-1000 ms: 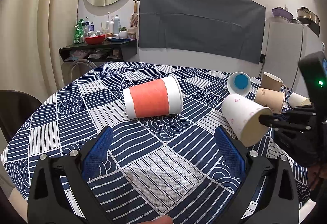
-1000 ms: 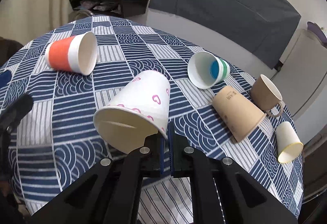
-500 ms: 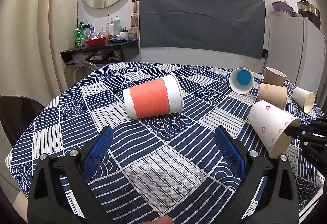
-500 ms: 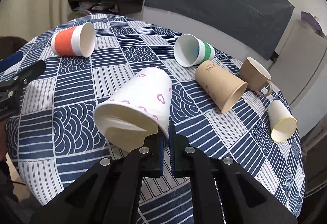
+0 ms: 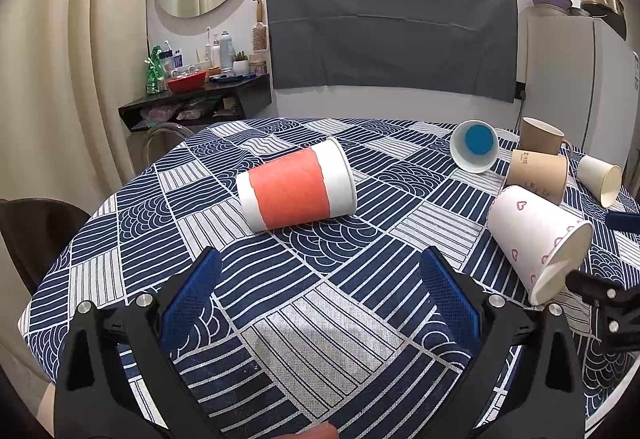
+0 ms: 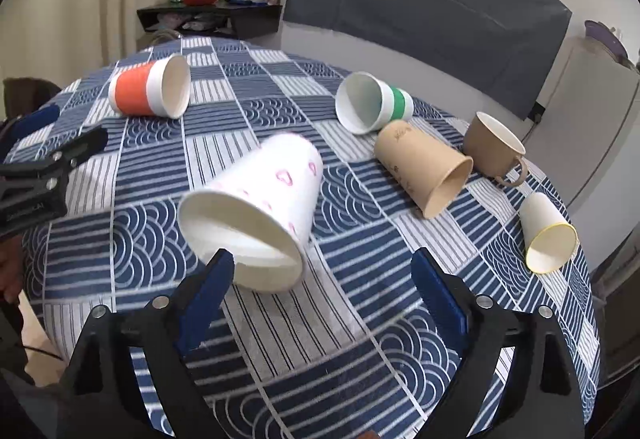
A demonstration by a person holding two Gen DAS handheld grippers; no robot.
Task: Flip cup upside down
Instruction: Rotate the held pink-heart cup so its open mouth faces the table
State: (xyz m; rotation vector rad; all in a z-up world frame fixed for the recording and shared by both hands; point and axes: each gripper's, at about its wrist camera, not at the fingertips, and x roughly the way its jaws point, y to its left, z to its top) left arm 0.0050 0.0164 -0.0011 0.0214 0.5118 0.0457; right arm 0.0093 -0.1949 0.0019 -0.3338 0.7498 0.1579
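Note:
A white paper cup with pink hearts (image 6: 264, 207) is tilted mouth-down over the patterned tablecloth, blurred with motion, just ahead of my right gripper (image 6: 320, 295). The right gripper is open, its blue pads (image 6: 440, 299) spread wide, with the cup's rim at the left pad. In the left wrist view the same cup (image 5: 532, 235) leans at the right, rim beside one right finger. My left gripper (image 5: 320, 303) is open and empty over the near table.
An orange-banded cup (image 5: 296, 187) lies on its side mid-table. A green-banded cup (image 6: 372, 103), a brown paper cup (image 6: 424, 167), a brown mug (image 6: 496, 147) and a small yellow-rimmed cup (image 6: 548, 231) sit at the right. The round table's edge (image 5: 52, 271) is near.
My right gripper opened and let go of the heart cup's rim. The cup has dropped lower toward the cloth and tipped further mouth-down. The left gripper stayed in place.

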